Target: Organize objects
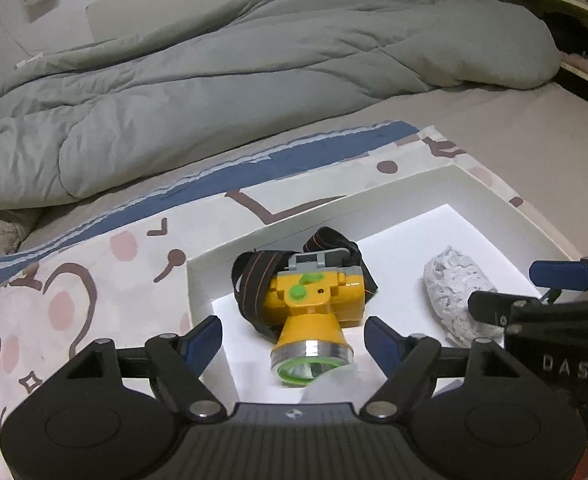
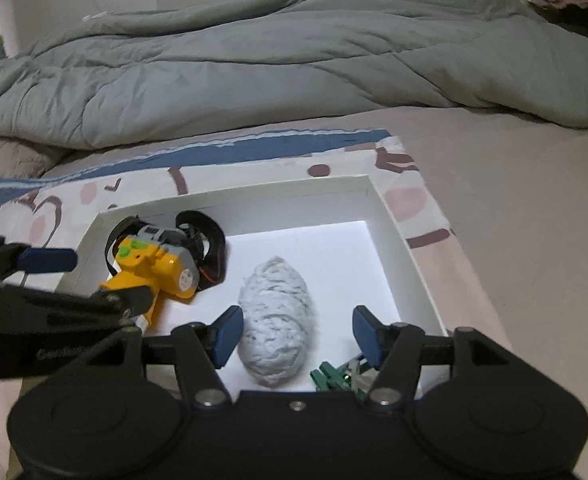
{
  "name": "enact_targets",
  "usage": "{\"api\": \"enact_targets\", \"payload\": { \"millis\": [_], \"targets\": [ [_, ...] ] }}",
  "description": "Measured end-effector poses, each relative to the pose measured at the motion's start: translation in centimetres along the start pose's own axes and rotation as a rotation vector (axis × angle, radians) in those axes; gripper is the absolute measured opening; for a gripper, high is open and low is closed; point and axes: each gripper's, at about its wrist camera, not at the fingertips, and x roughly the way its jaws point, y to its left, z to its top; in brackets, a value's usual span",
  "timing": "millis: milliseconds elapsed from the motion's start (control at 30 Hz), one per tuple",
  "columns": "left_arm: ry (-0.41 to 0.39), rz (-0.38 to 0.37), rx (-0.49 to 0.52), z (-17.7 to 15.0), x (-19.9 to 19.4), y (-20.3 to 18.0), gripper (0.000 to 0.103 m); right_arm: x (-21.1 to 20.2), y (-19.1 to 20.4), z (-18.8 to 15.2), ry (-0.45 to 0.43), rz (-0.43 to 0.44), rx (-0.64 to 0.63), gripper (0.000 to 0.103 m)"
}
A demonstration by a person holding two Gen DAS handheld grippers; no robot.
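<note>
Inside the white box (image 1: 446,184), the yellow headlamp (image 1: 314,300) lies lens-first toward your released left gripper (image 1: 294,334); your right gripper (image 2: 294,334), also spread, straddles the gray yarn skein (image 2: 275,320) lengthwise.

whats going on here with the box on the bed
A person with a gripper in each hand is sorting things into a white box on the bed. The left gripper is open around a yellow headlamp lying in the box. The right gripper is open over a grey yarn ball beside it. Green clips lie in the near corner. Nothing is gripped.
</note>
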Motion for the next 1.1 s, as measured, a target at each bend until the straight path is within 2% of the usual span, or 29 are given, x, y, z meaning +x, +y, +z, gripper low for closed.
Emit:
{"api": "enact_targets", "payload": {
  "millis": [333, 533, 1100],
  "targets": [
    [-0.018, 0.008, -0.063, 0.0, -3.4, 2.1, 0.079, -2.3, 0.7, 0.6, -0.021, -0.006, 0.009, 0.065],
    [-0.054, 0.006, -0.094, -0.2, -6.6, 3.8, 0.079, -4.9, 1.8, 0.8, -0.046, -0.041, 0.013, 0.071],
    [-0.141, -0.012, -0.126, -2.2, -17.1, 7.7, 0.079, -15.0, 5.4, 0.7, -0.154, -0.084, -0.02, 0.077]
  ]
}}
